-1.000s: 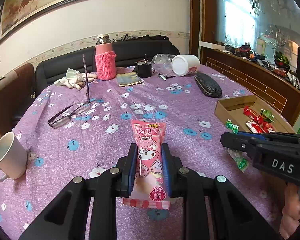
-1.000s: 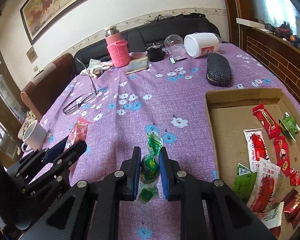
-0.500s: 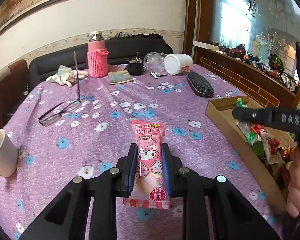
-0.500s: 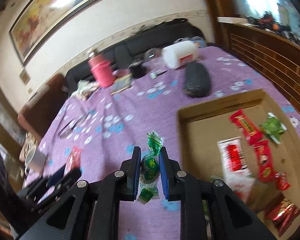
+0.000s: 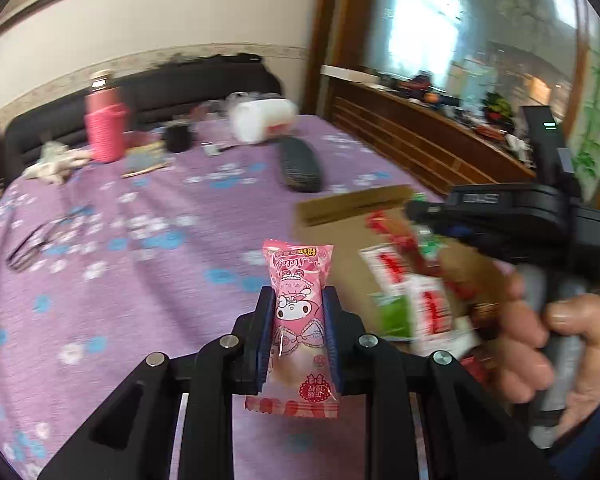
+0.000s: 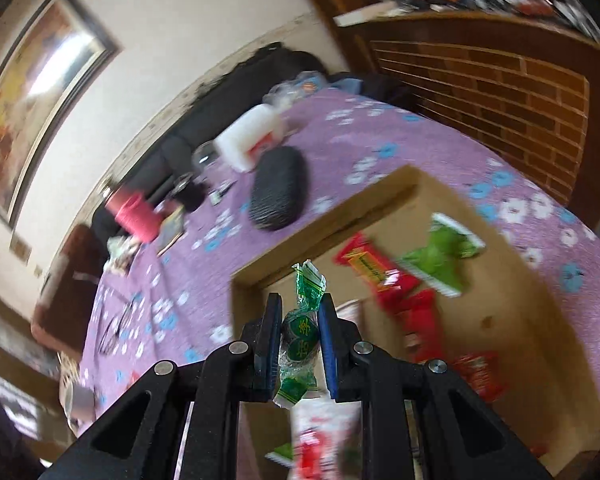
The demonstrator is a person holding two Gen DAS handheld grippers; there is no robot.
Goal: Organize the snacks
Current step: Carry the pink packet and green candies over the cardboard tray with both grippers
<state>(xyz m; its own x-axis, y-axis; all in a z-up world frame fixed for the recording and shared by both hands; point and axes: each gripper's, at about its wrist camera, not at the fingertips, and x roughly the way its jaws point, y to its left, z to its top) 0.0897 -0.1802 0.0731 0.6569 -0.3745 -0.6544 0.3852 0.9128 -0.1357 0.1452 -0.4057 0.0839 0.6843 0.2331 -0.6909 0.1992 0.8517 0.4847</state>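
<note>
Left gripper: your black two-finger left gripper (image 5: 298,332) is clamped on a pink cartoon-printed snack packet (image 5: 298,320), held upright over the purple flowered tablecloth (image 5: 112,280).
Right gripper: your black two-finger right gripper (image 6: 299,340) is clamped on a green twist-wrapped candy (image 6: 300,336), held above the near corner of the box.
Box: the shallow brown cardboard box (image 6: 512,320) lies on the tablecloth to your right, holding red wrapped snacks (image 6: 380,276) and a green snack packet (image 6: 440,256).
Right hand: seen from the left wrist view, your hand (image 5: 556,352) grips the right tool's handle beside the box.
Background: a black textured glasses case (image 6: 278,188) and a white plastic jar on its side (image 6: 248,142) lie beyond the box.
</note>
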